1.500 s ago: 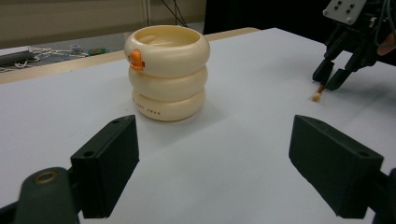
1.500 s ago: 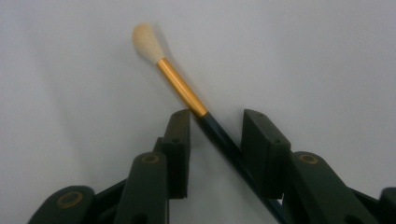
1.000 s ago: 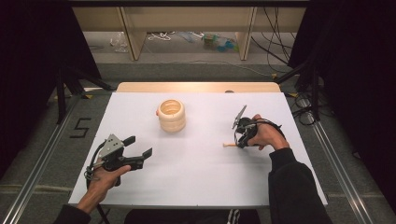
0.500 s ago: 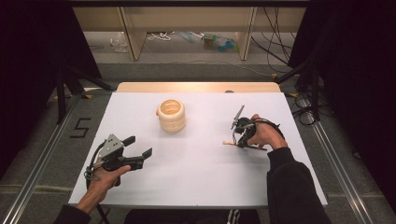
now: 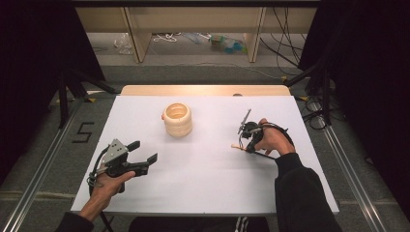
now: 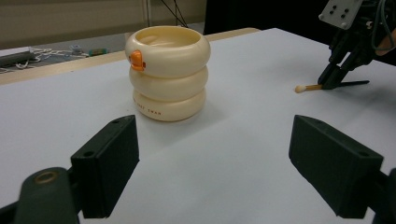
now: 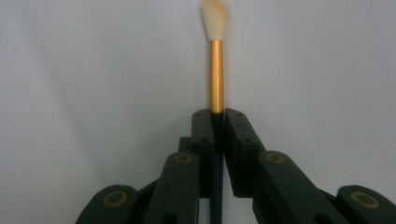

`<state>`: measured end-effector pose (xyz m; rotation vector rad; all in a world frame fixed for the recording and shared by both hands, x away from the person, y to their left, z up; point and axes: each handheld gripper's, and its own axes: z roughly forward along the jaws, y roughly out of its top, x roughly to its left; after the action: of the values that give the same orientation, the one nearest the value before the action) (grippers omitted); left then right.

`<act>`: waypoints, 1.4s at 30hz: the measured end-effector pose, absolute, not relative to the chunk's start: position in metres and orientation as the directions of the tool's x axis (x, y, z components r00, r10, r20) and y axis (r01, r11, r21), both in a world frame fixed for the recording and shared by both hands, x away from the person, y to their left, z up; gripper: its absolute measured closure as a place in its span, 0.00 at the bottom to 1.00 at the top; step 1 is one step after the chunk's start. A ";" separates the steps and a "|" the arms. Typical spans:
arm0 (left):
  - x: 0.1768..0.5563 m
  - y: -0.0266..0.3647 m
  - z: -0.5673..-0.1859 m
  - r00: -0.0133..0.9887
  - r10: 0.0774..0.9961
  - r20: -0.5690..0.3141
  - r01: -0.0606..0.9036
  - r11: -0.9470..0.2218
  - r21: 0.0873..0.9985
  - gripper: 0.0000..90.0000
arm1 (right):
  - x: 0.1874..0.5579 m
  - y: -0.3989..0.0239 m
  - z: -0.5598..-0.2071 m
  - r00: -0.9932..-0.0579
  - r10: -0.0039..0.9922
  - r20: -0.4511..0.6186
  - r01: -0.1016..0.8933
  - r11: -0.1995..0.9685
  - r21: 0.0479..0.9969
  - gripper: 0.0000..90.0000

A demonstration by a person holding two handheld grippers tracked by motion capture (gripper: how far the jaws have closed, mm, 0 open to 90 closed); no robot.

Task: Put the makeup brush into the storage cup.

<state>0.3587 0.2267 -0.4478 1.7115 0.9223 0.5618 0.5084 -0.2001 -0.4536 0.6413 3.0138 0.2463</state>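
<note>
- The right claw [image 7: 218,114] has just been closing, and its jaws now pinch the dark handle of a slim make-up brush with a gold ferrule and pale bristles [image 7: 215,56]; the brush lies flat on the white counter [image 7: 93,70], its tip pointing away from the claw.
- The step in hand looks like the pick-up: the grip is made, the lift not yet begun.
- The left claw [image 6: 215,161] hangs open over the counter, nothing between its jaws, aimed towards the cream plastic holder shaped like three stacked rings [image 6: 168,72].
- The next move probably calls for raising the brush clear, tilting it upright and carrying it to the holder's open top; the thin handle could swivel in the grip, so a slow lift seems wise.
- The right gripper view shows the pinch itself: the jaws meet on the handle just behind the ferrule.
- The left gripper view shows a small orange beak-like knob [image 6: 137,59] on the holder's top ring and faint lettering on its bottom ring.
- The high view gives the layout: holder [image 5: 177,119] mid-counter, brush [image 5: 238,146] well apart to its right, left claw [image 5: 147,153] near the front edge.
</note>
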 end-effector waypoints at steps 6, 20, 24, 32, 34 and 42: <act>0.359 0.227 -0.448 0.591 0.804 -0.073 0.305 -0.139 0.942 0.17 | 0.507 -0.197 -0.453 -0.909 0.417 -0.030 0.408 0.900 0.155 0.93; 0.359 0.227 -0.447 0.590 0.804 -0.074 0.304 -0.136 0.943 0.17 | 0.508 -0.208 -0.434 -0.873 0.484 -0.057 0.448 0.844 0.293 0.93; 0.359 0.227 -0.447 0.591 0.803 -0.076 0.302 -0.133 0.944 0.17 | 0.507 -0.211 -0.425 -0.877 0.480 -0.040 0.436 0.826 0.357 0.93; 0.359 0.227 -0.447 0.589 0.804 -0.079 0.305 -0.130 0.944 0.17 | 0.507 -0.214 -0.416 -0.842 0.536 -0.065 0.451 0.764 0.461 0.93; 0.359 0.227 -0.448 0.587 0.805 -0.085 0.308 -0.125 0.943 0.17 | 0.506 -0.215 -0.413 -0.834 0.549 -0.056 0.457 0.745 0.486 0.93; 0.359 0.227 -0.447 0.588 0.805 -0.077 0.305 -0.132 0.943 0.17 | 0.500 -0.218 -0.399 -0.789 0.609 -0.079 0.422 0.631 0.651 0.93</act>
<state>0.3586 0.2271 -0.4474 1.7045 0.9260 0.5611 0.4996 -0.2185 -0.3987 0.8324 2.5632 0.9134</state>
